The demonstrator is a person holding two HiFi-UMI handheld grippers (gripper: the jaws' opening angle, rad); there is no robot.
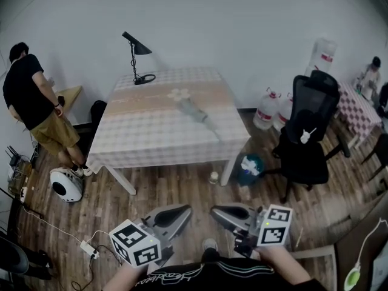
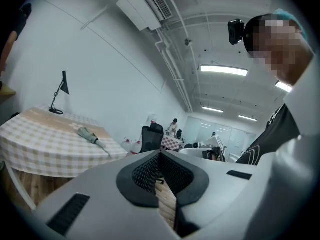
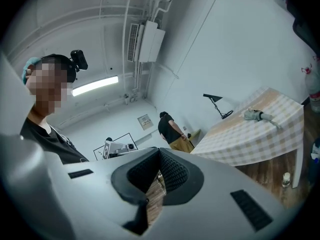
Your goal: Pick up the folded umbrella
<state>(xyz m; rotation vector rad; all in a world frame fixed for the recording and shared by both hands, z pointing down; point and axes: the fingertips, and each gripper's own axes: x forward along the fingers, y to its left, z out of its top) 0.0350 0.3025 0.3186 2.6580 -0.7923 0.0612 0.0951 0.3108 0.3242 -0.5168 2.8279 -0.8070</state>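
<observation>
1. Gripper views alone show jaws meeting: left gripper [image 2: 160, 154] and right gripper [image 3: 160, 153] clenched, empty.
2. Umbrella [image 1: 195, 110] lies on table [image 1: 145, 138] at 12 o'clock, lamp [image 1: 136, 59] behind; chair [image 1: 309, 132] at 2.

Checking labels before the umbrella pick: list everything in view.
table: one, beige checked cloth, room centre
umbrella: one, grey-green, folded, lying on the table
lamp: one, black, table's far left corner
chair: one, black, right of the table
jugs: two, clear, by the wall beyond the chair
bottle: one, small, floor by the near right table leg
appliance: one, white, round, floor at left
bystander: one, black shirt, left of the table
left tongs: one, grey, shut, empty, bottom of head view
right tongs: one, grey, shut, empty, beside the left
</observation>
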